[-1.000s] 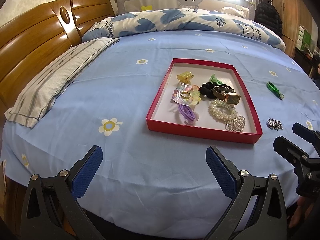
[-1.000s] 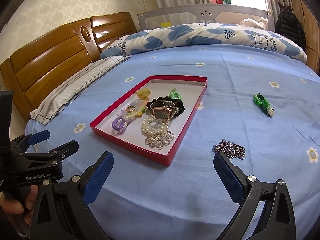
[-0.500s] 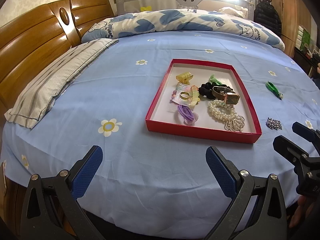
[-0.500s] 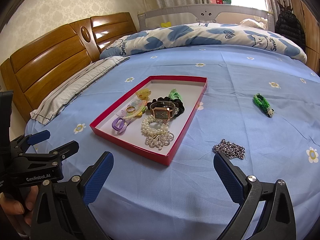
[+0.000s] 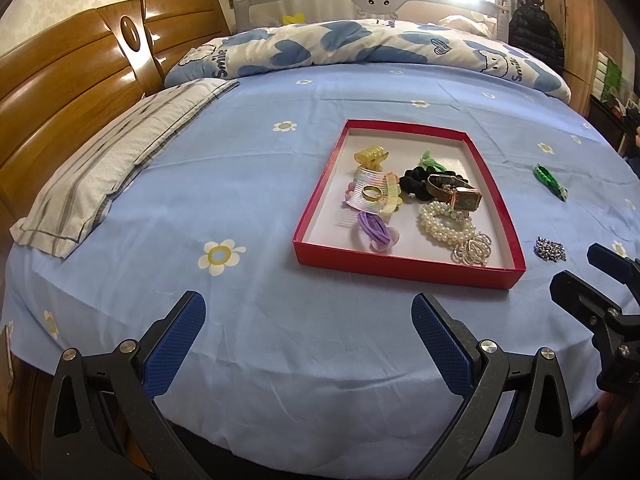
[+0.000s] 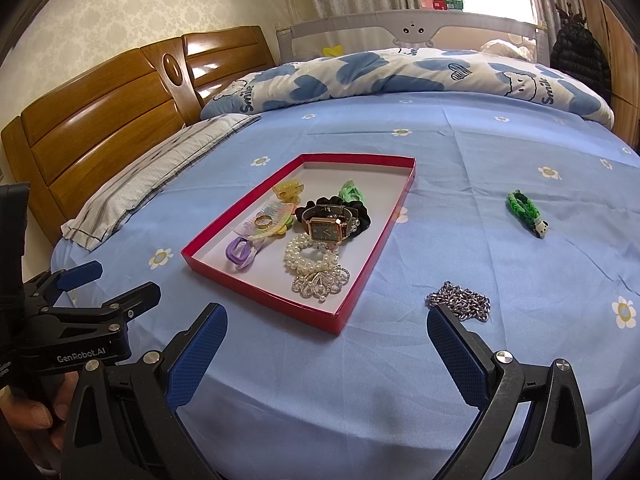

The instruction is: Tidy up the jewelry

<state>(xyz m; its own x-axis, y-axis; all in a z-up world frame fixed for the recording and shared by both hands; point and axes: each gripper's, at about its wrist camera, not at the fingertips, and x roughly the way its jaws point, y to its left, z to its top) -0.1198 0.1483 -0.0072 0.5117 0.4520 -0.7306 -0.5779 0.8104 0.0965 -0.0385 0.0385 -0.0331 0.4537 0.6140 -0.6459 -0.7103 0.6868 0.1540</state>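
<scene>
Jaws on my right gripper (image 6: 326,354) and left gripper (image 5: 308,344) are gaping wide, empty. I'm easing right toward the silver chain (image 6: 460,305), lower right beside the red tray (image 6: 260,294), scooping low under it.

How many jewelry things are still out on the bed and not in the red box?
2. The silver chain lies on the blue sheet right of the red box, near its front corner. The green bracelet lies farther back and farther right.
</scene>
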